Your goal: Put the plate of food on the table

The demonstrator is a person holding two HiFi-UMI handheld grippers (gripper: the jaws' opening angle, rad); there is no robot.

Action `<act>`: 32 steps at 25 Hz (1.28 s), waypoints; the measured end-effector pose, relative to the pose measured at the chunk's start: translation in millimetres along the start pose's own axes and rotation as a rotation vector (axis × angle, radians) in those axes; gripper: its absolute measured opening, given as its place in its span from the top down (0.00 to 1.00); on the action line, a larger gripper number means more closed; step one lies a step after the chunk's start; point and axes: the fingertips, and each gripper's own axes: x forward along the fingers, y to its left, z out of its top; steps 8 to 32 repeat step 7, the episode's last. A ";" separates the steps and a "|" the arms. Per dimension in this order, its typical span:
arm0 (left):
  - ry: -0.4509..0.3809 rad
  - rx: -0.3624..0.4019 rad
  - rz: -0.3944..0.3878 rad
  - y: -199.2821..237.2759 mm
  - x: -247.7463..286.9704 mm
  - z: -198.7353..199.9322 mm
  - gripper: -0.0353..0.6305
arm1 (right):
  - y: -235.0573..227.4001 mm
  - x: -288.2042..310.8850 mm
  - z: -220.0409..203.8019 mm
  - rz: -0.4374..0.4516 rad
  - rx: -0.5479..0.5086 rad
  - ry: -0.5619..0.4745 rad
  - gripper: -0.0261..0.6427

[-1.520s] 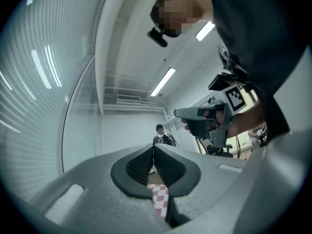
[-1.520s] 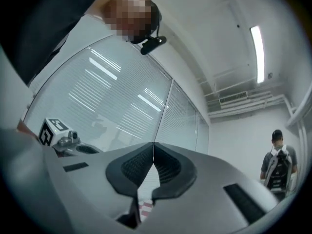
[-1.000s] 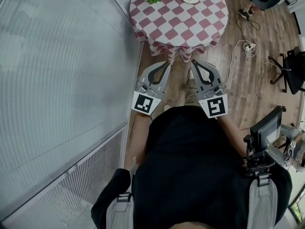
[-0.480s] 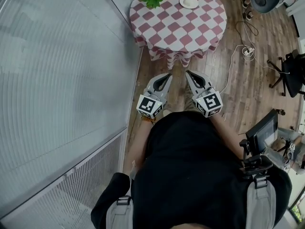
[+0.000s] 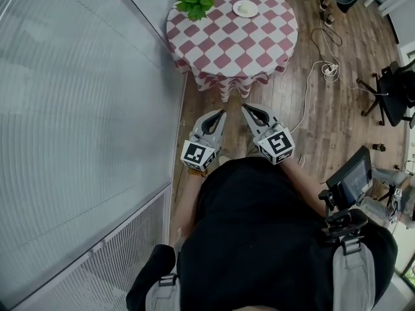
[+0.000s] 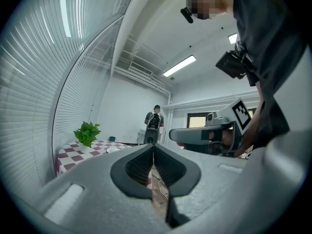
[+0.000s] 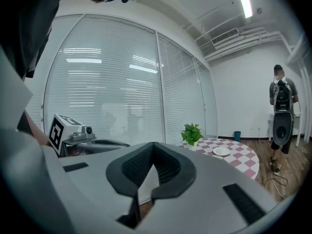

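A small round white plate (image 5: 245, 8) lies flat on a round table (image 5: 224, 44) draped in a red-and-white checked cloth whose hem hangs in folds over the sides. The plate rests on the far half of the tabletop, a little right of its middle and well inside the edge. Something pale sits on the plate, too small to make out. The table stands on a wooden floor

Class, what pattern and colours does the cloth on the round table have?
Red-and-white checks; the tablecloth shows best in the head view.
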 end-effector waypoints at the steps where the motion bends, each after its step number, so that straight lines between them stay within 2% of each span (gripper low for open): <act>1: 0.002 0.003 -0.001 0.1 -0.1 0.2 0.94 | 0.4 0.6 -0.1 0.001 0.002 0.000 0.95; 7: 0.021 0.013 0.050 6.0 -11.0 -0.9 0.94 | 6.4 14.0 -1.4 0.055 0.008 0.013 0.95; 32: 0.021 0.013 0.050 6.0 -11.0 -0.9 0.94 | 6.4 14.0 -1.4 0.055 0.008 0.013 0.95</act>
